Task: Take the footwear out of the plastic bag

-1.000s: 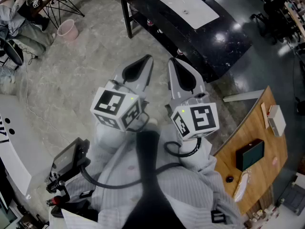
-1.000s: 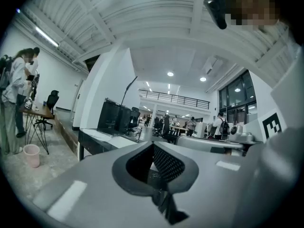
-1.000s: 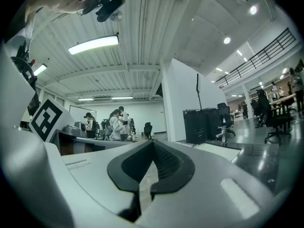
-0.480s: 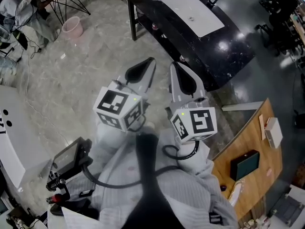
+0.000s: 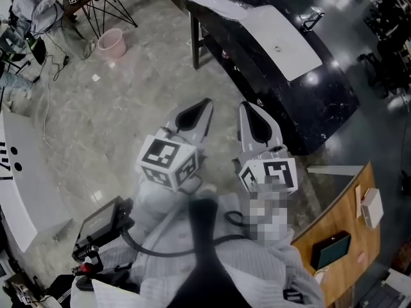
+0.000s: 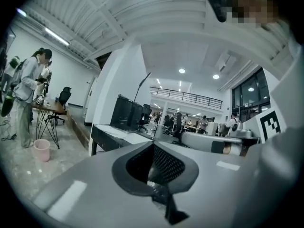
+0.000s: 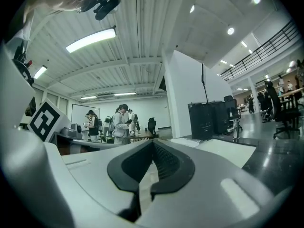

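No footwear shows in any view. A black table [image 5: 324, 92] stands ahead with a white sheet [image 5: 286, 37] on it. At its far end lies something pale and glossy [image 5: 215, 0]; I cannot tell if it is the plastic bag. My left gripper [image 5: 203, 104] and right gripper [image 5: 247, 108] are held side by side close to my body. They point at the floor just short of the table. Both are shut with nothing between the jaws, as the left gripper view [image 6: 153, 145] and the right gripper view [image 7: 152, 144] show.
A pink bucket [image 5: 112, 42] stands on the marble floor at the far left, near a desk with black legs [image 5: 103, 5] and people. A wooden desk [image 5: 350, 233] with small items is at the lower right. A white counter [image 5: 19, 191] runs along the left.
The head view has moved, so the black table and the pink bucket sit lower and further right in the picture. Both grippers stay shut and side by side.
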Demonstrator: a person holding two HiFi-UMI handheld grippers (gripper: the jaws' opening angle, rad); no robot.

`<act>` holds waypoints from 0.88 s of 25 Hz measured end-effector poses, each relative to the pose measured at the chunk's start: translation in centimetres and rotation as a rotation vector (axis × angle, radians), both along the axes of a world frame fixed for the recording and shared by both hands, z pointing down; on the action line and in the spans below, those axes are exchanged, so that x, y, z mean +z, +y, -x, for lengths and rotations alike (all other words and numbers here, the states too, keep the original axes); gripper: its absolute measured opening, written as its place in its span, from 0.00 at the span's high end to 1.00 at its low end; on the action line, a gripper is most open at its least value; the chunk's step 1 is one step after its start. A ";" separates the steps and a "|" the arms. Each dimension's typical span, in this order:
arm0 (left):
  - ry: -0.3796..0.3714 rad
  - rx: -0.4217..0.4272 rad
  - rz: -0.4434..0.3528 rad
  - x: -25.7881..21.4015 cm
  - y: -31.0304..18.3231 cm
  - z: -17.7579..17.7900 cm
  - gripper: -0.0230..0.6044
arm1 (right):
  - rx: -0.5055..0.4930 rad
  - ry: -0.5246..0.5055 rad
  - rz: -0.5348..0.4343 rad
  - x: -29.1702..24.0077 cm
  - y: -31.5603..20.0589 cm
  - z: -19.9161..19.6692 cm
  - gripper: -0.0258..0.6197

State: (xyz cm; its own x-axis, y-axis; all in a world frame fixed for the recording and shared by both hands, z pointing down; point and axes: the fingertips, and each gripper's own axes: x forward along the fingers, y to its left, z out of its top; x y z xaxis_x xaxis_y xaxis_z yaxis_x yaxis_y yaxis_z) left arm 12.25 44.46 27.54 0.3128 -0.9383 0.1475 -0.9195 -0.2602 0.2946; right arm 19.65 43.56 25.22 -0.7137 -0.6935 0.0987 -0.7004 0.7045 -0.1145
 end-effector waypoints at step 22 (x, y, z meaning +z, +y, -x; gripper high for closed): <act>0.008 0.145 0.084 3.5 -30.2 19.0 0.96 | 0.186 -0.002 0.082 3.2 -30.2 17.3 0.94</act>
